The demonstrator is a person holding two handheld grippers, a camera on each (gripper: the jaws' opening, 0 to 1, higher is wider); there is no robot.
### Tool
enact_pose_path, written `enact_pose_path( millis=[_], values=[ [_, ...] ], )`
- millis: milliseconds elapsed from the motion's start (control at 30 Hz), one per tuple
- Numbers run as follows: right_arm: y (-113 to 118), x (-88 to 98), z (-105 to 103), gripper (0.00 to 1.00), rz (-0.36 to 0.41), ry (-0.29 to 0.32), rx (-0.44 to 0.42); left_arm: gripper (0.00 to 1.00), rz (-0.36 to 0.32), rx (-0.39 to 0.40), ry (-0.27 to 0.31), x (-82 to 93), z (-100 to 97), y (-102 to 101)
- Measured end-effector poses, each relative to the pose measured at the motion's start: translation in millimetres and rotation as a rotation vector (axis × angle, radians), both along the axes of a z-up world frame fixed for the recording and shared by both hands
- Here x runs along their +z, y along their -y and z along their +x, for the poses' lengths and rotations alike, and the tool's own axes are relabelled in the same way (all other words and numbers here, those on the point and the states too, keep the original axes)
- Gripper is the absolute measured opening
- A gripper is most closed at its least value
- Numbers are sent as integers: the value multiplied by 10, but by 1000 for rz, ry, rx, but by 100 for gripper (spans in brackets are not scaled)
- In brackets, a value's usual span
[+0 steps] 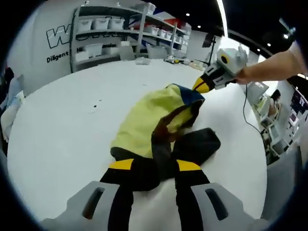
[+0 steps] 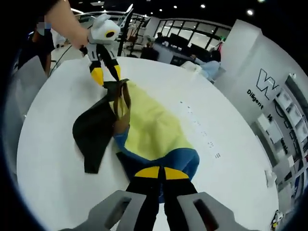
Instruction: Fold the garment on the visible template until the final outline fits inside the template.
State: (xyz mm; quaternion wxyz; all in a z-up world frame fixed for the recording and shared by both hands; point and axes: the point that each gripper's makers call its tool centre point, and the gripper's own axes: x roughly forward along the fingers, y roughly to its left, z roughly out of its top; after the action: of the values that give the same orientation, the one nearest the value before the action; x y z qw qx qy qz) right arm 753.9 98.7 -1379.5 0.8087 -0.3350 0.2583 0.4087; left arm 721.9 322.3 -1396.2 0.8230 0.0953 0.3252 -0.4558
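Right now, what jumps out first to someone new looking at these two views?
The yellow garment with blue and dark parts, bunched in a heap mid-way across the round white table, not laid flat. Each claw grips an opposite end: the left claw is shut on the dark end, the right claw on the blue edge. Behind, grey shelving with bins lines the wall.

Lab or showroom-type work hall.
A round white table point(image 1: 62, 125) is seen; storage shelving point(image 1: 113, 33) with white bins point(image 1: 101, 23) is set against a lettered wall point(image 2: 264, 89); glazed partitions point(image 2: 192, 36) are noted.
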Motion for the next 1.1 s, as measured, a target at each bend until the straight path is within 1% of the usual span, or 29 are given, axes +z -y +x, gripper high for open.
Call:
enact_pose_path(
  millis=[33,67,100,133,233,267,333,433,500,533,667,767,800,867,900,933,967,1000,1067,1100],
  values=[
    [9,-3,-5,0,-1,-1,2,26,4,-10,-18,-40,-24,4],
    [14,-4,-11,0,-4,-1,6,22,6,-14,-28,-62,-36,9],
    [21,-7,-18,0,-5,-4,11,19,21,-14,-26,-97,-19,7],
    [25,-8,-22,0,-3,-6,12,17,21,-11,-26,-107,-7,15],
    [49,-24,-33,0,-5,-13,16,15,-7,-3,-49,-110,19,70],
    [59,-34,-40,0,-5,-18,16,14,-23,7,-78,-131,13,94],
    [76,-43,-43,0,-2,-23,10,13,-21,12,-93,-162,17,98],
    [83,-64,-50,0,1,-31,10,3,-18,10,-104,-168,-10,91],
    [77,-82,-60,0,1,-40,13,1,-18,5,-95,-147,-20,82],
    [72,-86,-63,0,2,-41,17,1,-16,-8,-79,-117,-28,77],
    [58,-122,-80,0,-4,-53,31,0,-16,-15,-30,-18,5,45],
    [43,-163,-98,0,-23,-45,59,0,0,-30,10,33,23,15],
    [32,-173,-106,0,-27,-41,70,0,4,-33,13,36,20,7],
    [42,-218,-120,2,-84,-16,114,0,11,-36,25,53,16,-11],
    [33,-220,-125,7,-97,-2,130,0,20,-36,36,59,25,-29],
    [2,-242,-159,10,-100,-2,149,0,21,-34,40,65,29,-37],
    [-16,-238,-167,12,-117,16,173,0,19,-31,42,75,33,-44],
    [-45,-231,-185,12,-157,58,220,0,18,-31,43,78,33,-44],
    [-100,-265,-247,11,-182,75,268,0,21,-32,46,78,40,-51],
    [-120,-272,-255,9,-205,98,301,0,23,-31,48,79,44,-55]
  ],
)
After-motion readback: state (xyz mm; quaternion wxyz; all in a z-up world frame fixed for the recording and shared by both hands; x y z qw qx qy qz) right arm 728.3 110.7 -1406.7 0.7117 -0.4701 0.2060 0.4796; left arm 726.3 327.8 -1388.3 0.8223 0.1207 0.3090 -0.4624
